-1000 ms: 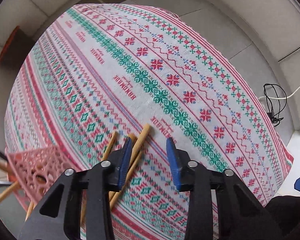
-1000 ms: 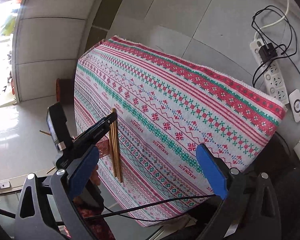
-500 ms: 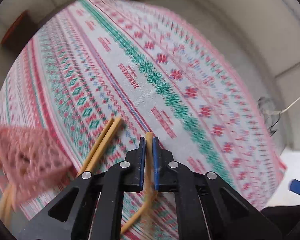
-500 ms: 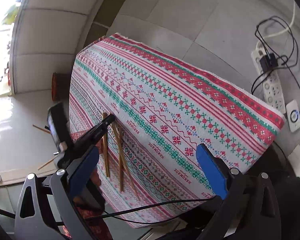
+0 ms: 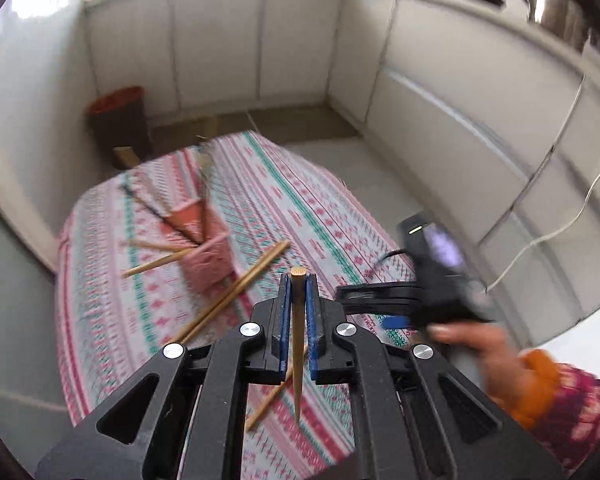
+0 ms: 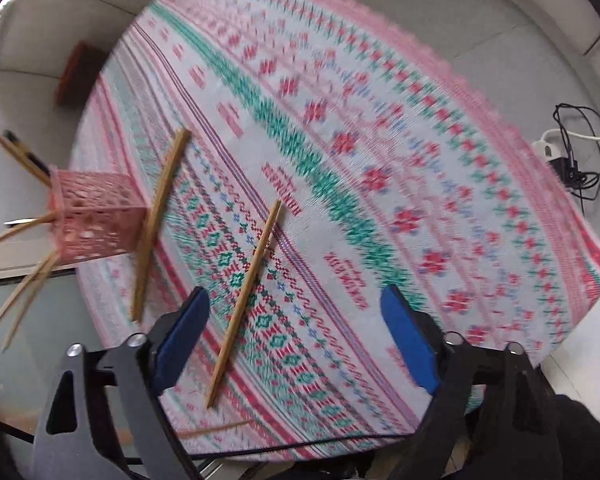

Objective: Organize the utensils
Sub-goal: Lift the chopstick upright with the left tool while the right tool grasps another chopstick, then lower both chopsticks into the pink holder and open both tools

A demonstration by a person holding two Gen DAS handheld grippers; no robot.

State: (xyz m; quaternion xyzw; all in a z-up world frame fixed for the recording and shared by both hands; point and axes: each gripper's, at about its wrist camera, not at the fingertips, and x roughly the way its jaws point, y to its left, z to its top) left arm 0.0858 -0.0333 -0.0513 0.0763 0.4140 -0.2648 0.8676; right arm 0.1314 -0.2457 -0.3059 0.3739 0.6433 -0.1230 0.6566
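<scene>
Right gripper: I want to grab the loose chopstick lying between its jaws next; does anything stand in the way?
Nothing visible does. The chopstick lies alone on the tablecloth, and the right gripper is closing above it, pads not yet touching.

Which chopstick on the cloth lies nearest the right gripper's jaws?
The lone chopstick running between the right gripper jaws, which are closing; the pair of chopsticks lies beside the pink holder.

Taking the pink holder (image 5: 206, 256) as landmark, the left wrist view looks obliquely down from high on its near side toward the walls, while the right wrist view hangs nearer, facing steeply down, the holder (image 6: 96, 216) at its left; both share the patterned cloth (image 5: 320, 216).
</scene>
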